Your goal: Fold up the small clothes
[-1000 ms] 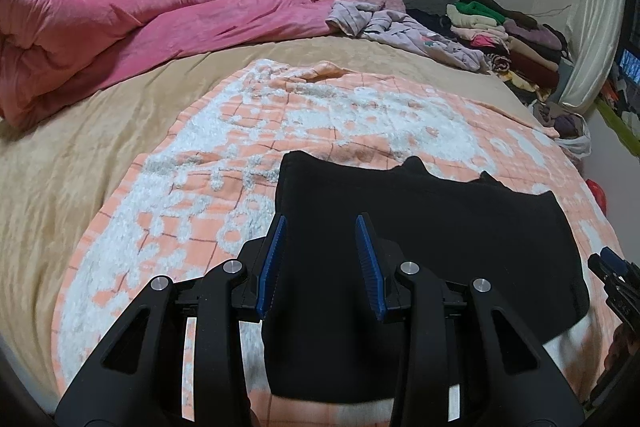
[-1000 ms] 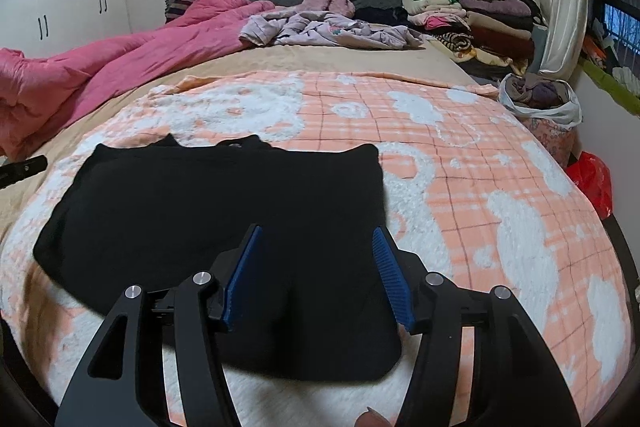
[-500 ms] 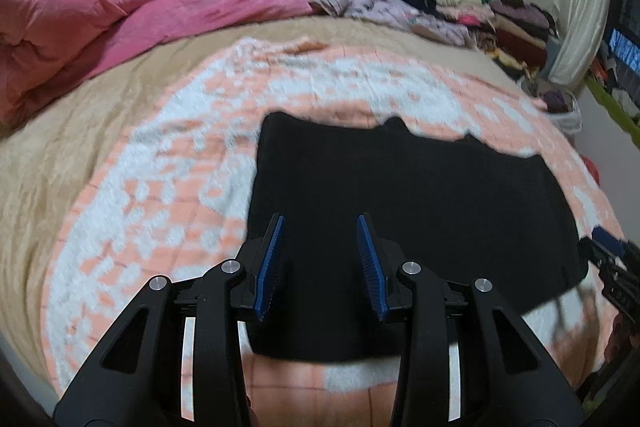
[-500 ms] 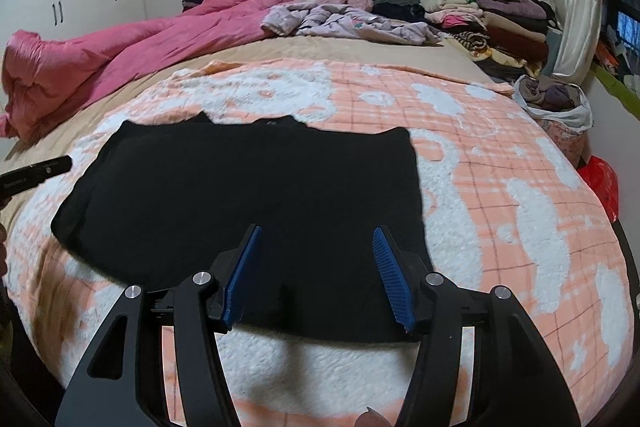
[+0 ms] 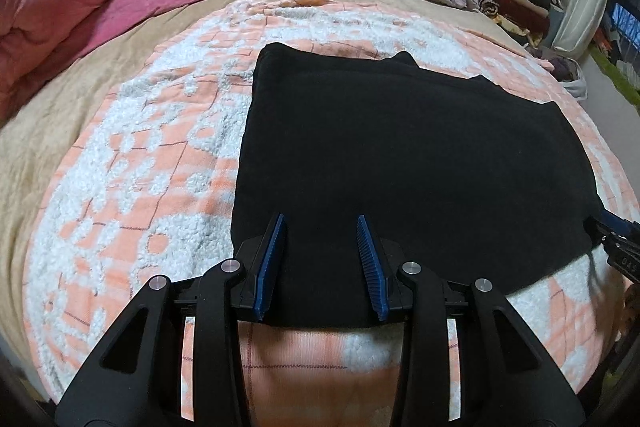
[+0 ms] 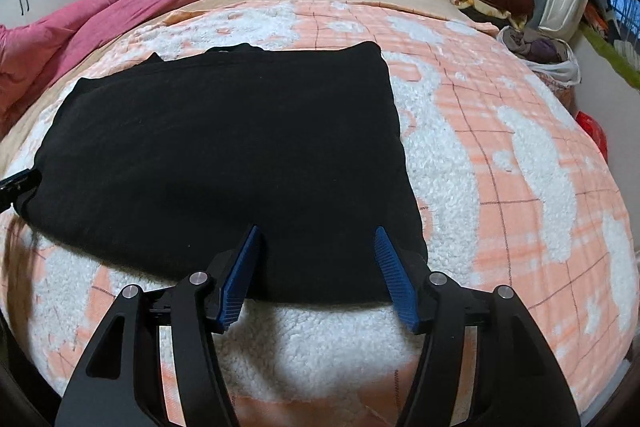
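I have the black garment flat on the blanket, long axis running side to side, near hem just ahead of both tongs. My left gripper sits parted and empty at its left end; my right gripper is opening, nothing pinched, at its right end, neither clearly nearer.

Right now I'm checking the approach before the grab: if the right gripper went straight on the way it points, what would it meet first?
Probably the black garment: the right gripper, jaws opening and empty, aims at its near edge, with the orange-and-white blanket underneath. Depth is unclear.
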`<action>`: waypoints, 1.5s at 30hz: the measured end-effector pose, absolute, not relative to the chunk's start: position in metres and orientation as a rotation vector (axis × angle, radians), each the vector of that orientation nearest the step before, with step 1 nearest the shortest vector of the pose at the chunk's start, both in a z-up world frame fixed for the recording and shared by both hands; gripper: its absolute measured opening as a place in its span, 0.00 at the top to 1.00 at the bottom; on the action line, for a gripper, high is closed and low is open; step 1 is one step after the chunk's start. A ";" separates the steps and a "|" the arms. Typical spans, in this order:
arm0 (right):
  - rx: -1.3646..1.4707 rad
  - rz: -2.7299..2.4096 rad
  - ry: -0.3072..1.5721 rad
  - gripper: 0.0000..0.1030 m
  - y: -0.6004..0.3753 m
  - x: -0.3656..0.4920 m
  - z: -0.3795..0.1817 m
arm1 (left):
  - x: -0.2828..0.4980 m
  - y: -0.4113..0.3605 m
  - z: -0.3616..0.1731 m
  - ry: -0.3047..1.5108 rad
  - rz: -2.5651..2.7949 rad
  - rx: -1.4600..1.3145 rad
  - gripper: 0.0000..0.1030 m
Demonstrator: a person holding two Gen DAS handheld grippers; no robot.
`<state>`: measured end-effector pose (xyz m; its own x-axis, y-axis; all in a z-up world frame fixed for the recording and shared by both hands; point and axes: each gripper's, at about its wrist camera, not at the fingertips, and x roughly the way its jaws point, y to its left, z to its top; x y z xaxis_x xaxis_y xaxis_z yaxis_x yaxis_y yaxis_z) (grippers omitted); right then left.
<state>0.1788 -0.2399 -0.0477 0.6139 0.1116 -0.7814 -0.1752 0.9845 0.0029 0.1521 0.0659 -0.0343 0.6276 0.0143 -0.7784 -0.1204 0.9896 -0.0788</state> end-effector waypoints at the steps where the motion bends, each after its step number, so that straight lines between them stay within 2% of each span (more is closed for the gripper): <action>1: -0.074 0.165 0.885 0.43 -0.239 0.176 -0.046 | 0.151 0.066 -0.033 0.890 0.075 -0.134 0.71; 4: -0.039 0.178 0.855 0.36 -0.241 0.170 -0.036 | 0.149 0.067 -0.028 0.888 0.067 -0.146 0.71; 9: -0.028 0.210 0.815 0.24 -0.236 0.157 -0.022 | 0.143 0.069 -0.021 0.878 0.057 -0.158 0.61; 14: -0.050 0.242 0.776 0.16 -0.223 0.146 -0.009 | 0.137 0.070 -0.014 0.864 0.053 -0.161 0.53; 16: -0.058 0.254 0.756 0.11 -0.217 0.142 -0.002 | 0.134 0.073 -0.009 0.853 0.054 -0.164 0.47; 19: -0.071 0.271 0.728 0.09 -0.210 0.135 0.007 | 0.130 0.077 -0.004 0.842 0.055 -0.170 0.42; 23: -0.087 0.290 0.697 0.07 -0.199 0.129 0.017 | 0.127 0.083 0.002 0.825 0.062 -0.178 0.28; 25: -0.093 0.302 0.685 0.06 -0.193 0.125 0.020 | 0.125 0.087 0.004 0.820 0.065 -0.183 0.28; 28: -0.098 0.320 0.669 0.06 -0.183 0.120 0.026 | 0.123 0.093 0.007 0.809 0.074 -0.190 0.19; 45: -0.200 0.443 0.622 0.05 -0.105 0.104 0.030 | 0.130 0.133 0.009 0.782 0.127 -0.222 0.13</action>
<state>0.1044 -0.1052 0.0296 0.7229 0.3396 -0.6017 -0.4578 0.8877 -0.0490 0.1299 0.1325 0.0085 0.7031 0.0313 -0.7104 -0.1958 0.9689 -0.1511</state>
